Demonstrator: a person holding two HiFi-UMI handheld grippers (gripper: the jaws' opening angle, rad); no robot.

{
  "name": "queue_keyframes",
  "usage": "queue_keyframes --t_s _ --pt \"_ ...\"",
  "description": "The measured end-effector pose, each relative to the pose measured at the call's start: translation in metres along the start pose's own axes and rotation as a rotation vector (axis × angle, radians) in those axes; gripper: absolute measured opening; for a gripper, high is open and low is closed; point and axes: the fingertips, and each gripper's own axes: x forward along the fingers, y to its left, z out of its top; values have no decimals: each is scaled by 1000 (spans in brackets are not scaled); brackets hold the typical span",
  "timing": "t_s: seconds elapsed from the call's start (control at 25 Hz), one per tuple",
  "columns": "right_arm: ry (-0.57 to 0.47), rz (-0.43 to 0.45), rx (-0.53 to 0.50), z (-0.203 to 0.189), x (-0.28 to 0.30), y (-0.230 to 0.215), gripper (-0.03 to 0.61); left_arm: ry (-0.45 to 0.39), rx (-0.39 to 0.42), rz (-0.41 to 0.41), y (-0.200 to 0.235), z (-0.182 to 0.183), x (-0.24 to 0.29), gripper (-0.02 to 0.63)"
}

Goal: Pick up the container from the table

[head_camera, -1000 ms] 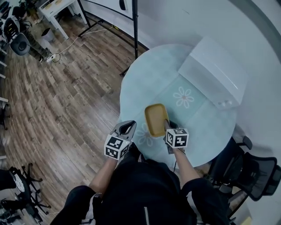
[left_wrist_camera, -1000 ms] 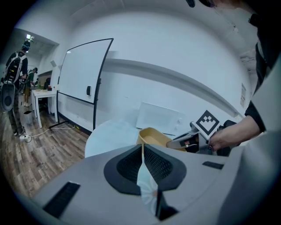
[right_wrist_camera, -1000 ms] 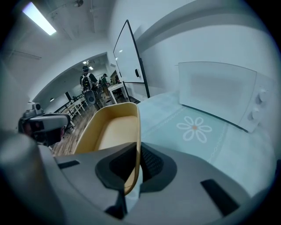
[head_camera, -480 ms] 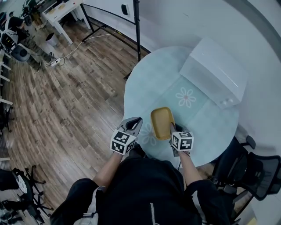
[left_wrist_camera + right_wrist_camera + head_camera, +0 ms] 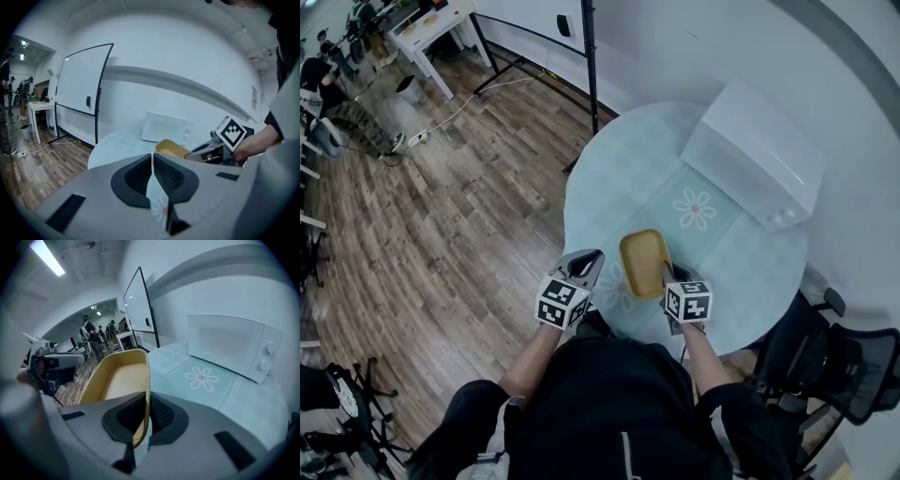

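A yellow oblong container is at the near side of the round pale-blue table. My right gripper is shut on the container's near right rim; in the right gripper view the thin wall of the container runs between the pads of the right gripper. I cannot tell whether the container's base is touching the table. My left gripper hangs just left of the container at the table's edge, shut with nothing in it. The left gripper view shows the left gripper with its pads together and the container beyond.
A white microwave stands at the table's far right, also visible as the microwave in the right gripper view. A black office chair sits at the right. A whiteboard stand and wooden floor lie to the left.
The head view has shifted a little over the second. Both grippers and the container keep nearly the same places relative to each other; the right gripper stays shut on the rim.
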Motion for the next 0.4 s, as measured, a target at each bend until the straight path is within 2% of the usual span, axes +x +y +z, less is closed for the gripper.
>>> queue_keyframes --t_s 0.4 --pt "9 -5 -3 -5 -2 0 26 -4 -2 -5 -2 -3 -1 26"
